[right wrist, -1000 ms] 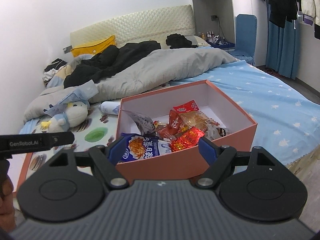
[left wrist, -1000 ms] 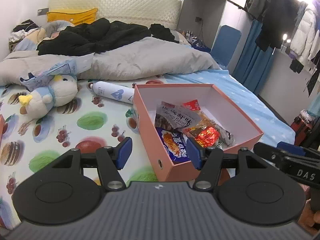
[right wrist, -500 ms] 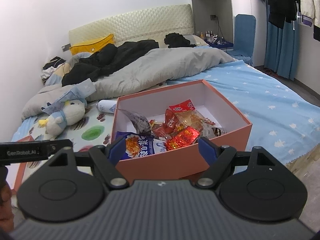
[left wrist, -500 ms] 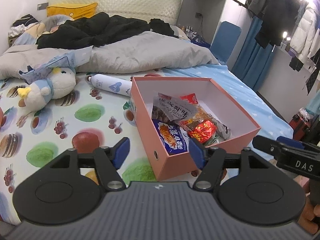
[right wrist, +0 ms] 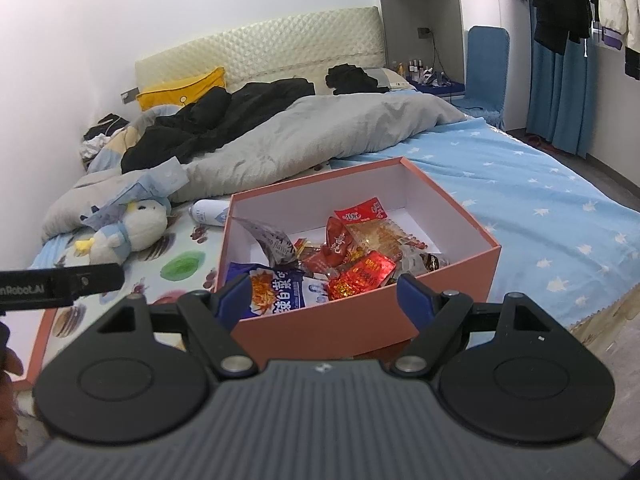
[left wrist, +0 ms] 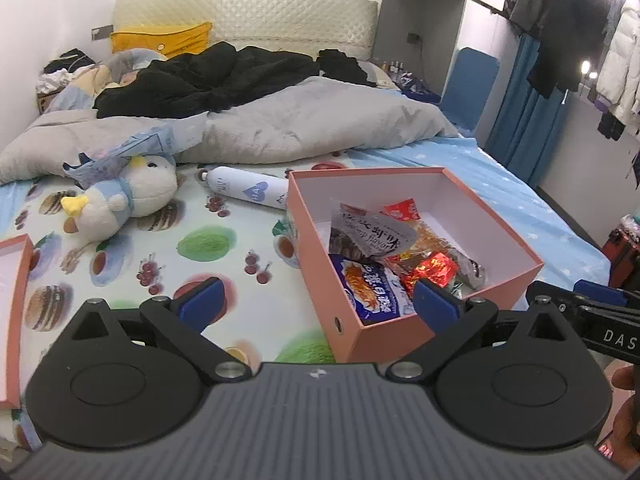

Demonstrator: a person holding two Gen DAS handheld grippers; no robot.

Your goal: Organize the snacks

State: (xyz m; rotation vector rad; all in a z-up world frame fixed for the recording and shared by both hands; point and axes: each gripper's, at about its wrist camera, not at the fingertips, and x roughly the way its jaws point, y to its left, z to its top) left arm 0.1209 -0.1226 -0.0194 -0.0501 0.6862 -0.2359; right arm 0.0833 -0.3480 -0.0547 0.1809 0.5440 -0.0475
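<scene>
An open salmon-pink box (left wrist: 316,248) sits on the bed and holds several snack packets: a blue one (left wrist: 372,284), a grey one (left wrist: 372,236) and a red foil one (left wrist: 432,268). My left gripper (left wrist: 318,300) hovers just short of the box's near corner. Its jaws are opening wide, and the pads touch nothing. In the right wrist view, the same box (right wrist: 340,320) lies straight ahead with the blue packet (right wrist: 280,292) and the red foil packet (right wrist: 364,274) nearest. My right gripper (right wrist: 326,294) stands open in front of the box's front wall, holding nothing.
A plush bird (left wrist: 124,196) and a white bottle (left wrist: 248,190) lie on the fruit-print sheet left of the box. A pink box lid (left wrist: 16,280) sits at the far left edge. A grey duvet (left wrist: 312,128) and black clothes cover the bed's far half.
The left gripper's jaws have spread much wider apart. The right gripper and the box have stayed as they were.
</scene>
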